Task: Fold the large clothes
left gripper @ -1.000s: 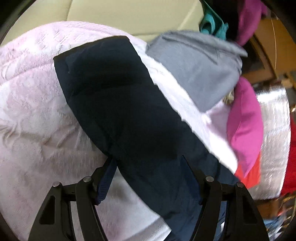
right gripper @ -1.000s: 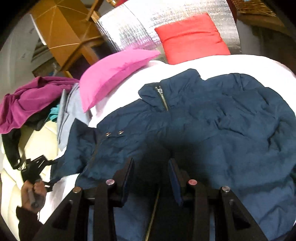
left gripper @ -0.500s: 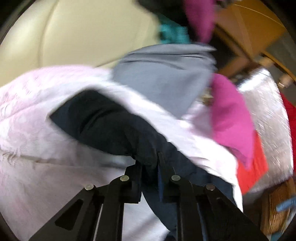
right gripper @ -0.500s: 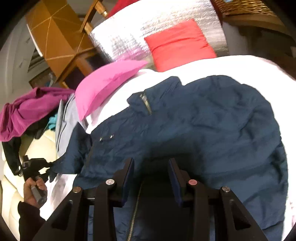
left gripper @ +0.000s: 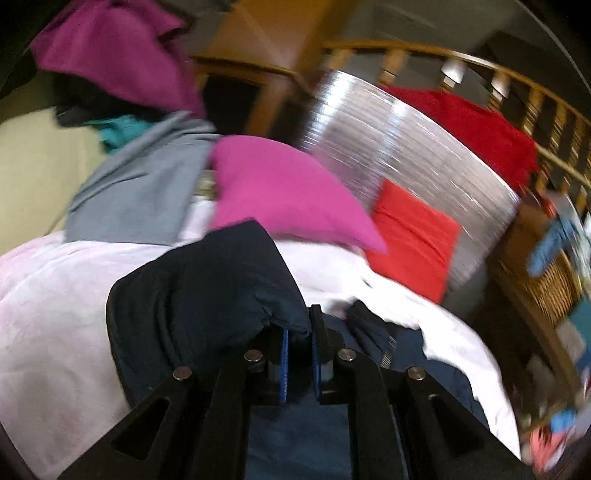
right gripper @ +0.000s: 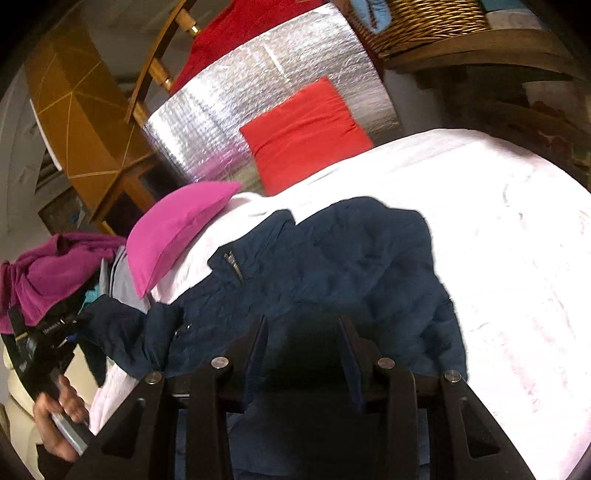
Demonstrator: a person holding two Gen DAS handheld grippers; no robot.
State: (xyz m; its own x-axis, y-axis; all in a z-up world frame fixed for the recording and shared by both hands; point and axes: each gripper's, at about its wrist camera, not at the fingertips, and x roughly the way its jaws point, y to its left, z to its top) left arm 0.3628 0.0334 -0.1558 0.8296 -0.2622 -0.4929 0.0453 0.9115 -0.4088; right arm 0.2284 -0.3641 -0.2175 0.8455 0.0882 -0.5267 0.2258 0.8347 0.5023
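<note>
A large navy blue zip jacket lies spread on the white bedspread. My left gripper is shut on the jacket's sleeve, lifted off the bed and bunched over the fingers. The sleeve also shows at the left of the right wrist view, with the left tool and the hand holding it below. My right gripper stands open over the jacket's lower body, with fabric between and under the fingers.
A pink pillow and a red cushion lie at the head of the bed against a silver foil panel. A grey garment and a purple one are piled on the left. A wicker basket stands beyond.
My left gripper closed on the sleeve and lifted it up and toward the jacket's body. My right gripper stayed open and pulled back slightly over the jacket.
</note>
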